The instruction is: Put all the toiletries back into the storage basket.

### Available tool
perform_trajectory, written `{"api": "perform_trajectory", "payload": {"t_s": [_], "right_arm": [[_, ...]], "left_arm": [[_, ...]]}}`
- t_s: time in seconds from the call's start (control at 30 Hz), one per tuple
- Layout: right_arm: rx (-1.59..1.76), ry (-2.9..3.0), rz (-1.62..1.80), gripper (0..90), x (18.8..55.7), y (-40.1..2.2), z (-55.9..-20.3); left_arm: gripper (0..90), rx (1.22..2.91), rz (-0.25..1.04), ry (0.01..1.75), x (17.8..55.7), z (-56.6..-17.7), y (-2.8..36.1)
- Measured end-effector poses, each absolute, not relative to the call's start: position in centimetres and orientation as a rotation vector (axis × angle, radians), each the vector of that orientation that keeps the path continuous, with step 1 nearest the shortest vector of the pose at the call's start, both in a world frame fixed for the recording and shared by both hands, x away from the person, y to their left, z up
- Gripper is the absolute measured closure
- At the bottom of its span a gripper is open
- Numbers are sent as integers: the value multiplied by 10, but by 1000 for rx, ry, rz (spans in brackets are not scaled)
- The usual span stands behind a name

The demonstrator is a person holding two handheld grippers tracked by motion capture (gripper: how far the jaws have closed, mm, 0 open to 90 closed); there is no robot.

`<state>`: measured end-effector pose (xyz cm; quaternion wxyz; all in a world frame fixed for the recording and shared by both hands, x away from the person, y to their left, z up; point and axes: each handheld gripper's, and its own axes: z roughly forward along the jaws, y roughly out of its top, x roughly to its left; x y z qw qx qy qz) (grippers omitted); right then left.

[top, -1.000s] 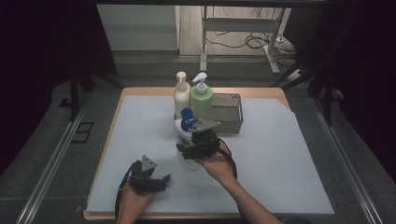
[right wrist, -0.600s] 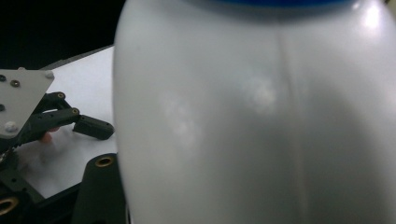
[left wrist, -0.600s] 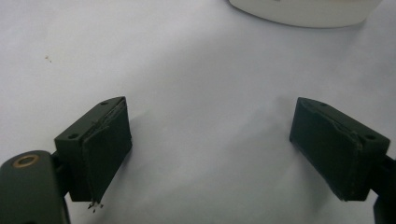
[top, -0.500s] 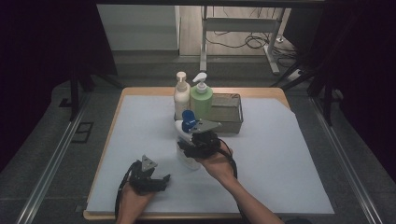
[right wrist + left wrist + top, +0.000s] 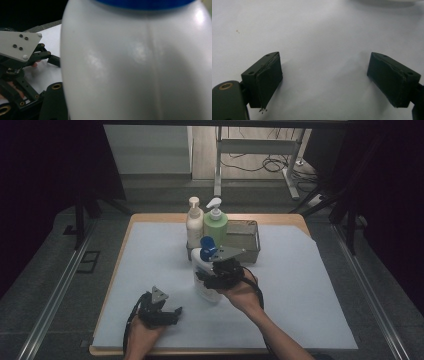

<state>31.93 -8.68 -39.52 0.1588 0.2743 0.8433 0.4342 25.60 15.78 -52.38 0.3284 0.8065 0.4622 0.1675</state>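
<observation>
Right gripper [image 5: 212,279] fingers clamped round the white bottle [image 5: 204,276] at surface centre, tilting it as if to lift it toward the tray [image 5: 250,240] at 12 o'clock, where two other bottles stand; left gripper [image 5: 167,314] fingers wide, empty, parked at 7 o'clock.

both forearms are bare, no sleeves. each hand-held gripper, left [image 5: 172,311] and right [image 5: 203,272], is black, with a grey three-cornered plate on top fixed by small screws, brass-ringed pivots, thick rectangular black pads [image 5: 270,77] and a trailing black cable.
</observation>
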Motion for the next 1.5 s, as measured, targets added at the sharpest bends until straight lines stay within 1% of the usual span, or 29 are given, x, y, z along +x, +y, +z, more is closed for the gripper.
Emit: {"api": "perform_trajectory", "payload": {"t_s": [0.97, 1.5], "right_arm": [[953, 2325, 1234, 401, 343, -161, -362], [1038, 2243, 1202, 402, 361, -185, -340]], "left_arm": [[123, 2110, 435, 1211, 256, -524, 158], [123, 2113, 436, 1210, 256, -524, 158]]}}
